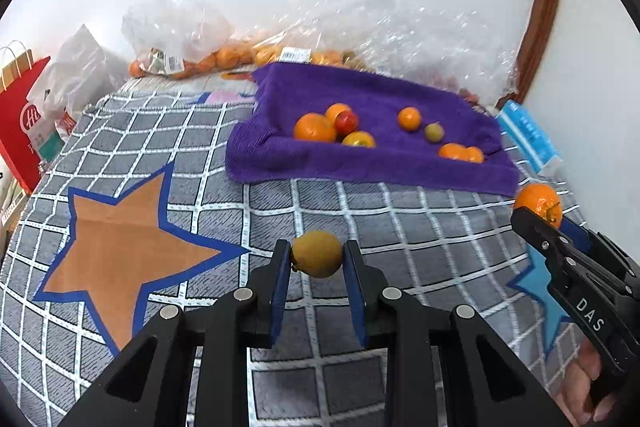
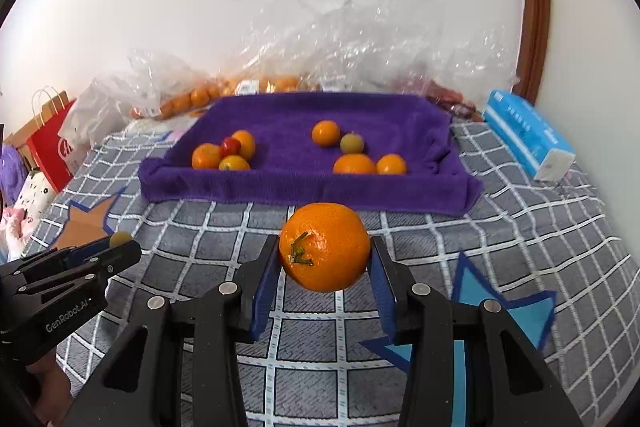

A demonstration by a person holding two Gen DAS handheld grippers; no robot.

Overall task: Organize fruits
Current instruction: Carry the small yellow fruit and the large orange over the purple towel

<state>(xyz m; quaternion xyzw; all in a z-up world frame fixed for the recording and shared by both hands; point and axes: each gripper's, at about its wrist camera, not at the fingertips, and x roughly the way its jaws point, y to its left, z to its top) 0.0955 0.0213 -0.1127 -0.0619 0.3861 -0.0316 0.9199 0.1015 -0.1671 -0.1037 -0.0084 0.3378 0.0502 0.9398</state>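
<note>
- Left gripper, black with blue pads, clamped on a small yellow-brown round fruit, held above the grey checked bedspread with star patches.
- Right gripper, same build, clamped on a large round orange with a green stem, raised over the bedspread just in front of the purple terry towel.
- Towel folded up at its edges like a shallow tray, lying on the bedspread near the white wall.
- On the towel's left part: a cluster of orange citrus with one small red tomato touching them.
- On its right part: a lone small orange, a dull green-yellow fruit just beside it, two more oranges near the front edge.
- Behind the towel: crumpled clear plastic bags, more oranges inside.
- To the towel's right: a blue tissue pack.
- Far left: a red paper bag with handles.
</note>
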